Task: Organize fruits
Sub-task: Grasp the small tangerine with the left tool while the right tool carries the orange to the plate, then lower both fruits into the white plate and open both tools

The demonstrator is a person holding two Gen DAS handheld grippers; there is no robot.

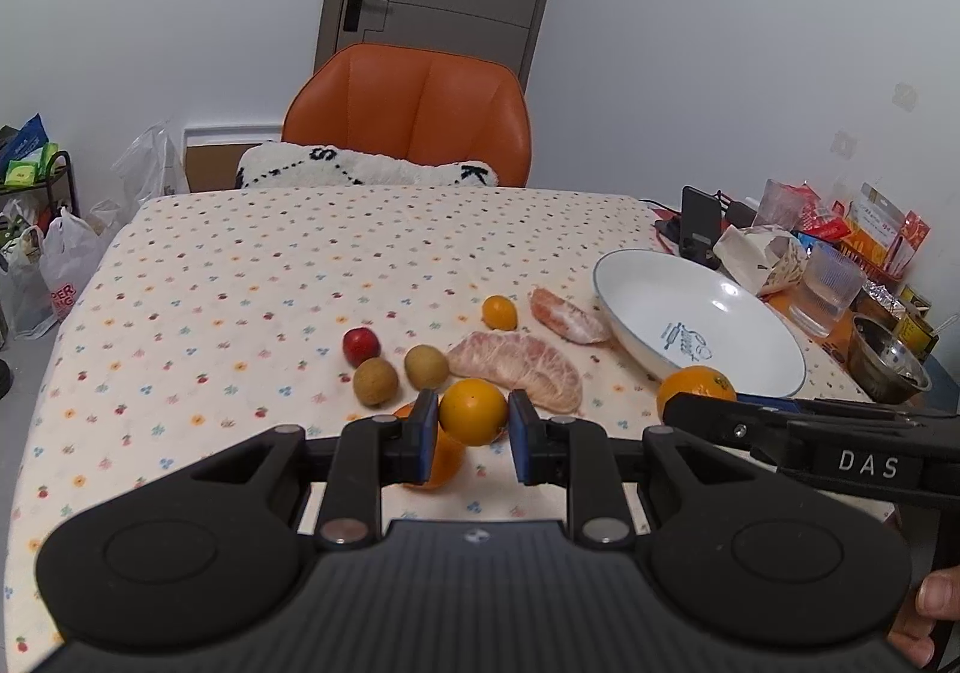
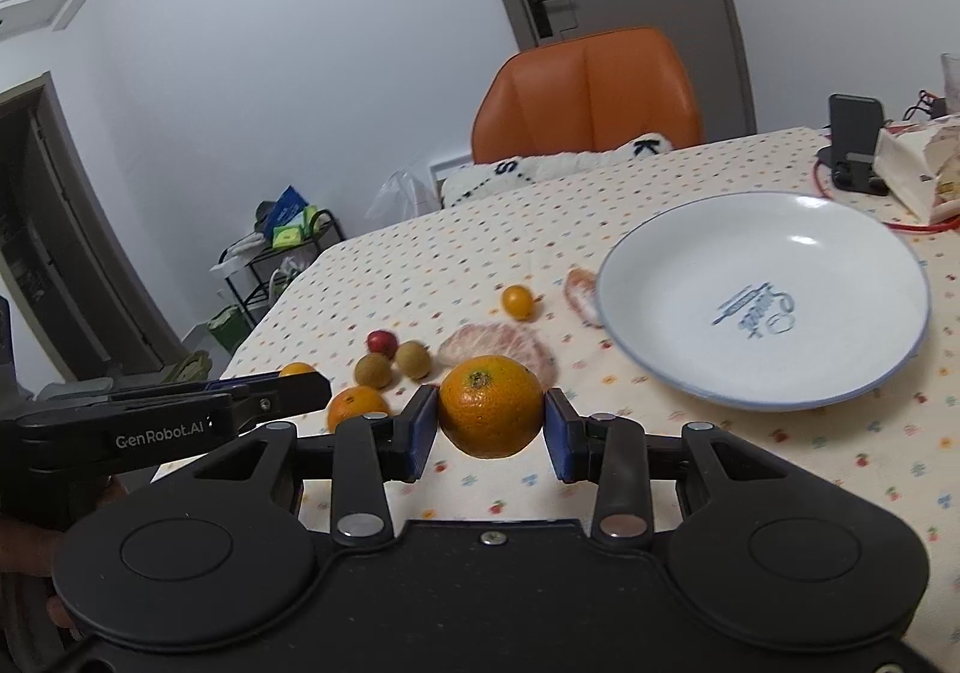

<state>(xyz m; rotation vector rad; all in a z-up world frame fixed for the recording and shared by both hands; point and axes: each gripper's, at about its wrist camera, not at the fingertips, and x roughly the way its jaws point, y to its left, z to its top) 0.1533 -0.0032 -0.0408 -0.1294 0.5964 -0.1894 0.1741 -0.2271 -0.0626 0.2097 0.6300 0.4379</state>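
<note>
Fruits lie scattered on the dotted tablecloth (image 1: 240, 265), and I hold one in each gripper. My left gripper (image 1: 473, 430) is level and pointed toward the orange chair (image 1: 414, 115) at twelve o'clock, its blue pads (image 1: 427, 433) pressed against a small smooth orange (image 1: 473, 410) and lifting it clear of the cloth; a second orange (image 1: 441, 460) lies on the table under my left pad. My right gripper (image 2: 491, 430) is tilted a little toward the left and closed on a larger dimpled orange (image 2: 491, 406), stem end up, also off the cloth. From the left wrist view, the right gripper comes in at three o'clock, its tip just in front of that dimpled orange (image 1: 696, 388), with fingers of my hand (image 1: 927, 613) showing at the lower right edge. From the right wrist view, the left gripper comes in at nine o'clock. Beyond my left jaws, two brown round fruits (image 1: 375, 380) sit at eleven o'clock with a small red fruit (image 1: 360, 344) just behind them, a big peeled citrus segment (image 1: 519, 364) at one o'clock, a smaller segment (image 1: 567, 316) behind it touching the plate's rim, and a little yellow-orange fruit (image 1: 500, 311) near twelve. The white plate (image 2: 840, 253) with a blue rim stands at two o'clock from my right jaws, with no fruit in it.
</note>
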